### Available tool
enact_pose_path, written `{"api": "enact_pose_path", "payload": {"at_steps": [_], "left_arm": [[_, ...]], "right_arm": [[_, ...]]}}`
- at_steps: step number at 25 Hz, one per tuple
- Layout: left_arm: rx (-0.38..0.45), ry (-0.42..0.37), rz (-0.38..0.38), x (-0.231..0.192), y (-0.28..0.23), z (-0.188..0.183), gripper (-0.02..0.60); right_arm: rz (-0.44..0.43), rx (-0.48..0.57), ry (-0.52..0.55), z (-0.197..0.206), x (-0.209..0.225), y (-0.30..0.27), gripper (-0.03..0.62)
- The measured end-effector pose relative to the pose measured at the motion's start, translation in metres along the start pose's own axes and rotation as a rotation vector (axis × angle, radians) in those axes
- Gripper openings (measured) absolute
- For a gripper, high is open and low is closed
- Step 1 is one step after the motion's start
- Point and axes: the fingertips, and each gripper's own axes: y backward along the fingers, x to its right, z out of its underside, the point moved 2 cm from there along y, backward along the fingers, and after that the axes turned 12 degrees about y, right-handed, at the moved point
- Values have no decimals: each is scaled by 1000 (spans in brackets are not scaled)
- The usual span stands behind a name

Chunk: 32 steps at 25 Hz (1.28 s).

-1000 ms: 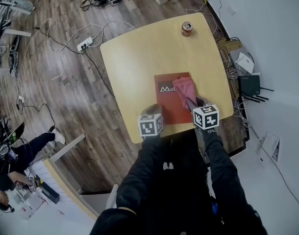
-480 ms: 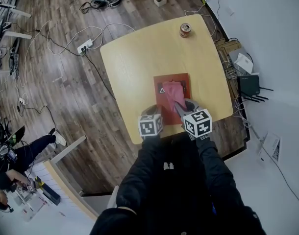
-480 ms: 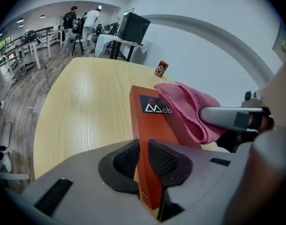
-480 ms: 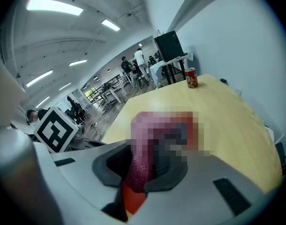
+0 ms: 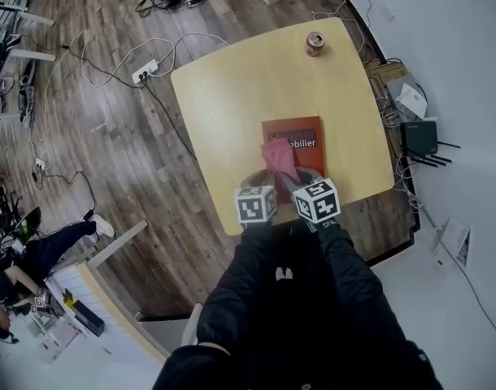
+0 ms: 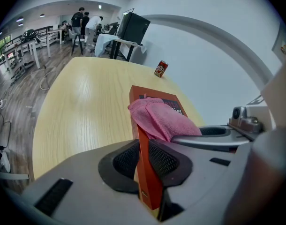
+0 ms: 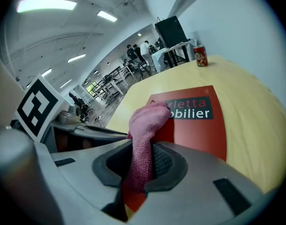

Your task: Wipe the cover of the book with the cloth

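A red book (image 5: 301,140) lies flat on the yellow table (image 5: 232,96), near its front edge. My left gripper (image 5: 263,184) is shut on the book's near left edge; the thin red edge (image 6: 144,153) stands between its jaws (image 6: 145,161). My right gripper (image 5: 301,179) is shut on a pink cloth (image 5: 278,159), which rests bunched on the left part of the cover (image 7: 199,121). In the right gripper view the cloth (image 7: 143,139) runs down between the jaws of that gripper (image 7: 140,168). White lettering (image 7: 192,109) shows beside it. The cloth (image 6: 159,118) also shows in the left gripper view.
A red drink can (image 5: 315,44) stands near the table's far edge. Cables and a power strip (image 5: 145,71) lie on the wood floor to the left. A black router (image 5: 417,136) and boxes sit on the floor at the right. People stand at desks (image 6: 84,20) far off.
My right gripper has dragged the cloth leftward across the cover, from its right side to its left, uncovering the lettering. The left gripper has kept its hold on the book.
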Motion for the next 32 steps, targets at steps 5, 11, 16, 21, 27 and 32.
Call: {"api": "enact_pose_path", "payload": {"at_steps": [5, 11, 16, 21, 27, 32], "left_arm": [[0, -2, -2, -1, 0, 0, 84], [0, -4, 2, -2, 0, 0, 84], [1, -6, 0, -1, 0, 0, 84], [1, -8, -4, -1, 0, 1, 84], [6, -4, -8, 0, 0, 2, 84], [7, 0, -6, -1, 1, 2, 84]], "right_arm": [[23, -8, -23, 11, 12, 7, 83], [61, -3, -43, 19, 27, 21, 83], [81, -2, -50, 22, 38, 32, 83], [107, 10, -80, 28, 51, 43, 84], [139, 17, -112, 35, 66, 57, 84], [148, 47, -122, 27, 64, 73, 84]]}}
